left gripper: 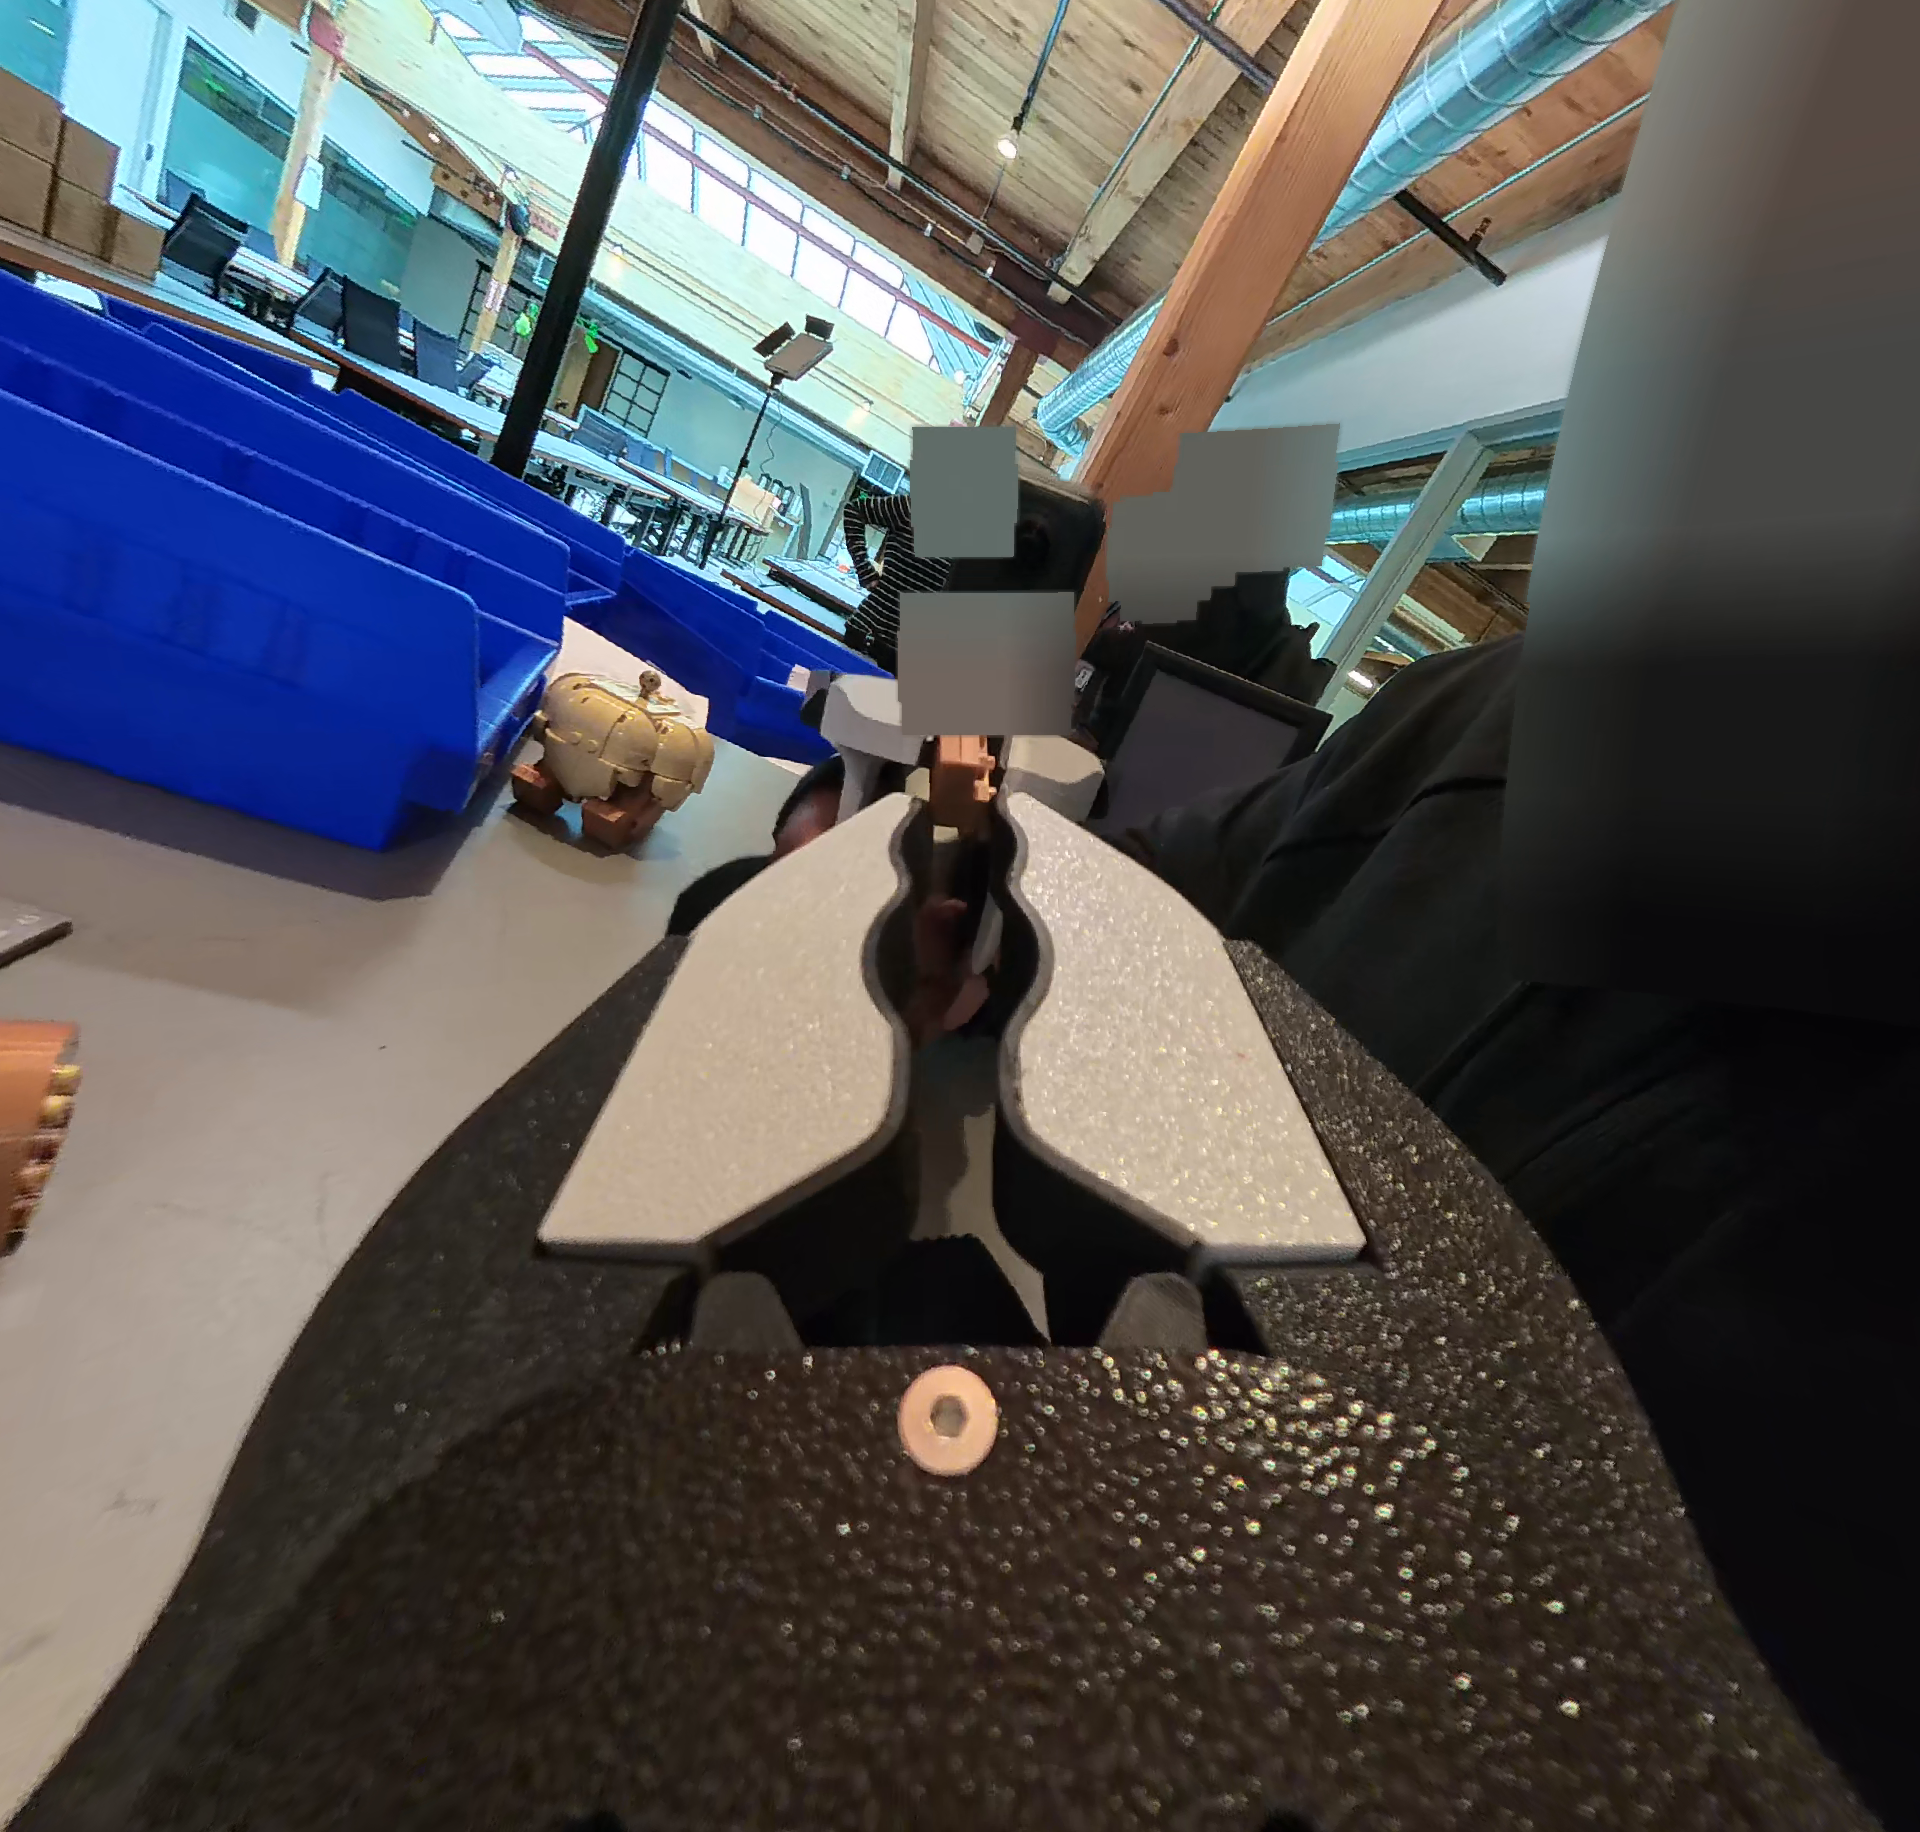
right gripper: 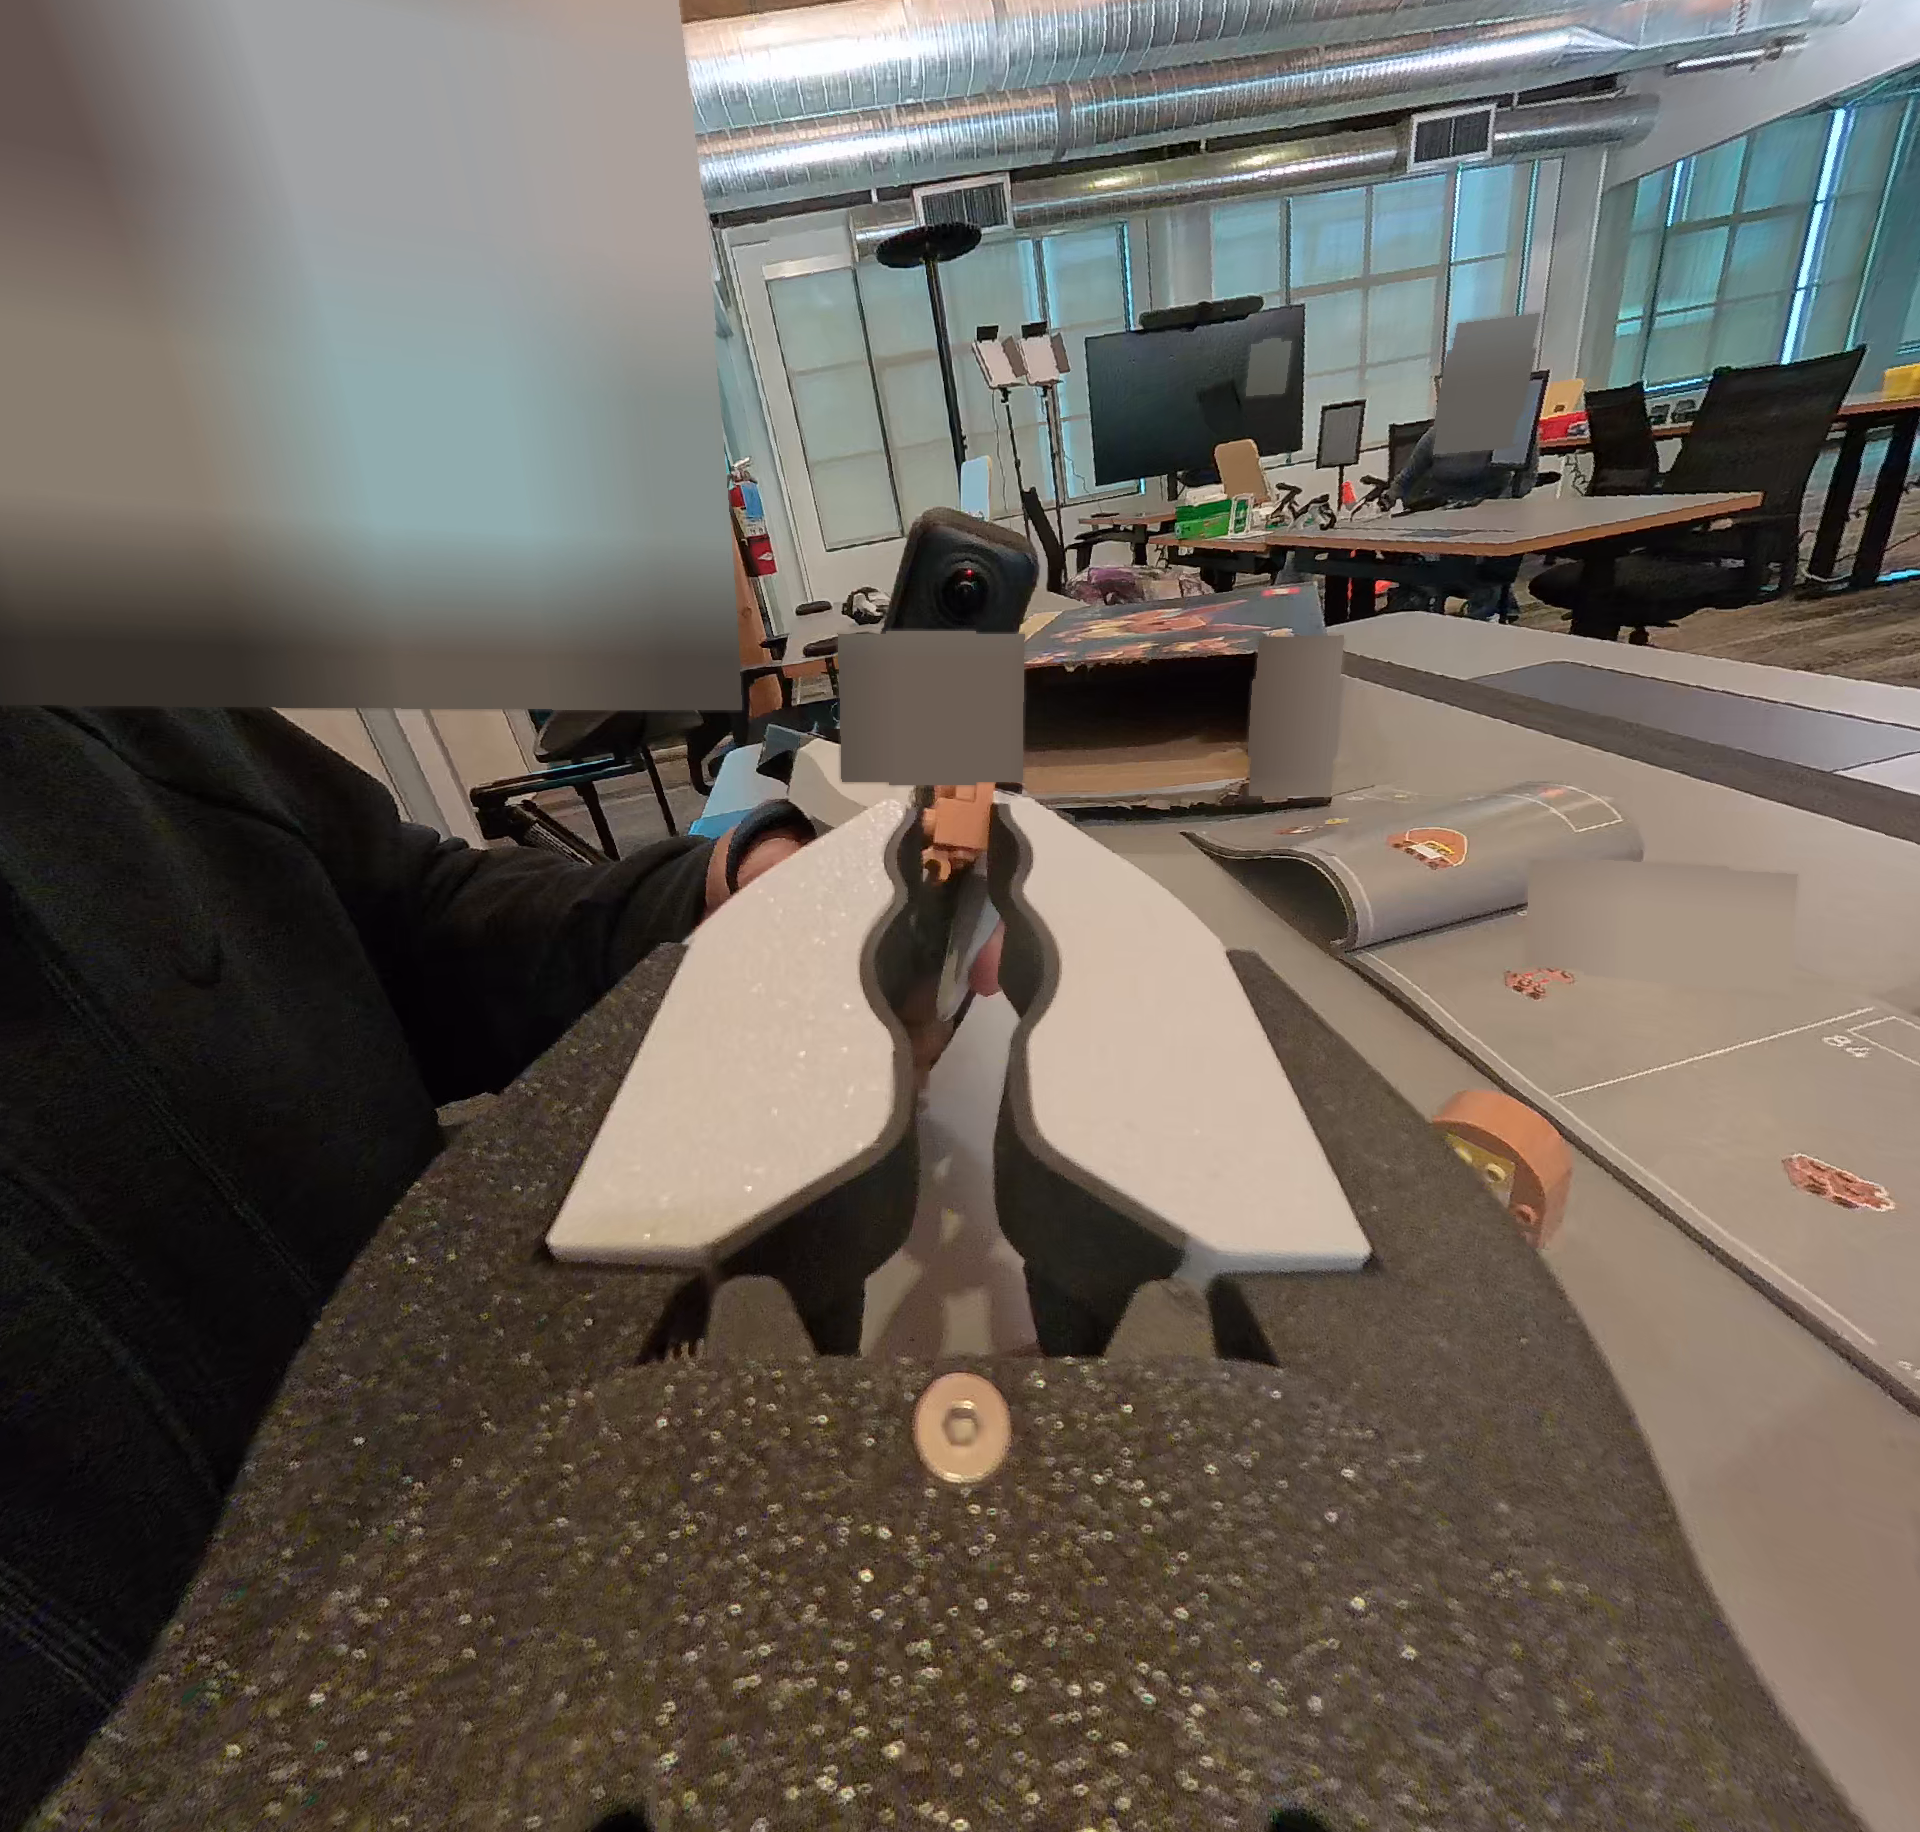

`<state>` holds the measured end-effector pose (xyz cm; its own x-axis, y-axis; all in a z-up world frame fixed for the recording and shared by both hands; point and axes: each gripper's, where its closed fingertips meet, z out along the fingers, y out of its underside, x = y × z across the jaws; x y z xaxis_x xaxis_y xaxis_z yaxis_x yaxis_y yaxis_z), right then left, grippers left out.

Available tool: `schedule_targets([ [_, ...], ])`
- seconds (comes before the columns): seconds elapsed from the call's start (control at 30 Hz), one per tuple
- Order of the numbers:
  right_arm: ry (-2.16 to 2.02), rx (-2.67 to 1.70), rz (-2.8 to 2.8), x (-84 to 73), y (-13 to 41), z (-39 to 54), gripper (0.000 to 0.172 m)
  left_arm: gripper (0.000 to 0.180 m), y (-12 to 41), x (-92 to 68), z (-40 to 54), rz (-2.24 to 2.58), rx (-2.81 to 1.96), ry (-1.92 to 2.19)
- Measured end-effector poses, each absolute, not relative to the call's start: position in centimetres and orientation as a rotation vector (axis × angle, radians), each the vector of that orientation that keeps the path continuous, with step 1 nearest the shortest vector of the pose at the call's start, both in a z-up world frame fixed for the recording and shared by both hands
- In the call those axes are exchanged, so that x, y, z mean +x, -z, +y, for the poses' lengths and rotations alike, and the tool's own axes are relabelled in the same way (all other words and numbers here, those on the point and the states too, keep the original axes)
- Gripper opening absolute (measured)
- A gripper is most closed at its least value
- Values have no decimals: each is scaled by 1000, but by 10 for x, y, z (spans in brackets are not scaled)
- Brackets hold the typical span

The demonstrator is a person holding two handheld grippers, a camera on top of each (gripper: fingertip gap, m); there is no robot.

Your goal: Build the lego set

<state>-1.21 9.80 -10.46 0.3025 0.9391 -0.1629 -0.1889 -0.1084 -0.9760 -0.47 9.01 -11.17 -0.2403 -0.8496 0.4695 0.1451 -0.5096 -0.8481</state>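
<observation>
Left claw (left gripper: 958,826) narrowed onto a small tan brick piece (left gripper: 961,780), right claw (right gripper: 956,832) pinching the same tan piece (right gripper: 958,821) from the opposite side, tips facing each other above the desk (left gripper: 260,1055). Grip only at the very tips, so a slight twist or uneven pull could snap the piece out and drop it. Hard to tell how squarely either pad sits. At 10 o'clock in the left view, a beige brick-built model (left gripper: 618,754) beside blue bins (left gripper: 260,639). At 3 o'clock in the right view, an open instruction booklet (right gripper: 1507,878), a round brown piece (right gripper: 1507,1159), and at 1 o'clock a torn cardboard box (right gripper: 1143,712): all possible landing or snag spots.
</observation>
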Motion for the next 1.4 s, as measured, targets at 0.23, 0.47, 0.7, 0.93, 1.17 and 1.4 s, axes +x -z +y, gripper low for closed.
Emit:
schedule_targets([
  [0.23, -1122, -1337, -794, -11, 109, 99, 12, 10, 116, -4, 91, 934, -1319, 1782],
  [0.47, -1067, -1375, -855, -11, 118, 102, 12, 16, 125, -4, 97, 998, -1371, 1632],
  [0.7, -1025, -1464, -1002, -15, 136, 97, 12, 20, 130, -14, 101, 1133, -1350, 1422],
  [0.93, -1039, -1526, -1060, -16, 147, 95, 12, 8, 145, -7, 94, 1265, -1394, 1396],
  [1.17, -1103, -1588, -950, -12, 147, 106, 18, 7, 144, -6, 103, 1096, -1455, 1544],
  [1.4, -1176, -1591, -853, -13, 143, 109, 25, 8, 130, -6, 113, 865, -1401, 1595],
])
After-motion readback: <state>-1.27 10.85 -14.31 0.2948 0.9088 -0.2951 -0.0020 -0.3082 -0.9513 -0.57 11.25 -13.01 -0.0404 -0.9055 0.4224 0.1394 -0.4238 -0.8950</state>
